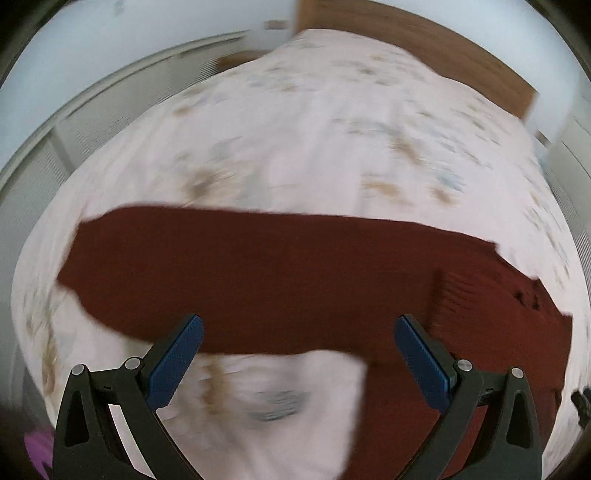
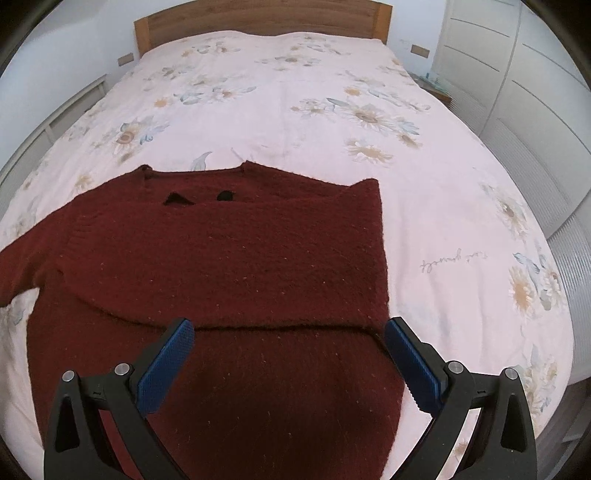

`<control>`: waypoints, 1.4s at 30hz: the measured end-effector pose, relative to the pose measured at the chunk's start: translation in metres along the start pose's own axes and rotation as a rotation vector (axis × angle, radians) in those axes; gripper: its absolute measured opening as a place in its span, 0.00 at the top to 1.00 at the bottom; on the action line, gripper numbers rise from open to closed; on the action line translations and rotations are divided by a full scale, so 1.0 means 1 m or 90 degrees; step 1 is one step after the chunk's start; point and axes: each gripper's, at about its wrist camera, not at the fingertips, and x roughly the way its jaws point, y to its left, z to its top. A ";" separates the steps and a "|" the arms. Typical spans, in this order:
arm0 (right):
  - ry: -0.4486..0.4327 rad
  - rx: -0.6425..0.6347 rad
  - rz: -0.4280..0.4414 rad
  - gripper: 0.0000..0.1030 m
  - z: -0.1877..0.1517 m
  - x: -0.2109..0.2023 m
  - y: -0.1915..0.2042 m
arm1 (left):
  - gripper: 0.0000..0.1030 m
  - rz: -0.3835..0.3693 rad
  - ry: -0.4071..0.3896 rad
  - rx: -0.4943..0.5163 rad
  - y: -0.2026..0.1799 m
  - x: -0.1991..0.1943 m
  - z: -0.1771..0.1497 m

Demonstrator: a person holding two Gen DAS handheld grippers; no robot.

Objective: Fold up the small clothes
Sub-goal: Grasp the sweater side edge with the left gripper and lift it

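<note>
A single dark red knitted sweater [image 2: 229, 266] lies flat on a bed [image 2: 295, 92] covered with a pale pink bedspread printed with flowers, near the foot end closest to the cameras. It is spread out with its neckline pointing toward the wooden headboard [image 2: 258, 14], which suits folding: the fabric is smooth and every edge can be reached. In the right wrist view, the sleeve on the right side appears already turned in across the chest, giving that side a straight vertical edge and leaving a fold line across the body, while one sleeve [image 1: 236, 273] remains stretched out to the left. The left wrist view is blurred, but it shows this long sleeve running across the frame just ahead of the left gripper [image 1: 298, 332], probably because it is the next part to fold in. There are two grippers, one per hand, each with two blue-padded fingers. The left gripper is spread wide and holds nothing. The right gripper [image 2: 288, 334] is also spread wide and empty, hovering over the lower body of the sweater. No other clothes are visible on the bed.
</note>
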 end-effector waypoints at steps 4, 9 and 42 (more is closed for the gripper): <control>0.006 0.011 -0.011 0.01 0.000 -0.002 0.001 | 0.01 0.028 0.019 -0.089 0.054 -0.006 -0.004; 0.008 0.019 -0.017 0.01 -0.001 -0.002 0.003 | 0.01 0.043 0.045 -0.197 0.103 0.001 -0.009; -0.006 0.021 -0.019 0.01 0.001 -0.004 -0.002 | 0.87 -0.046 0.042 -0.084 0.102 -0.025 0.031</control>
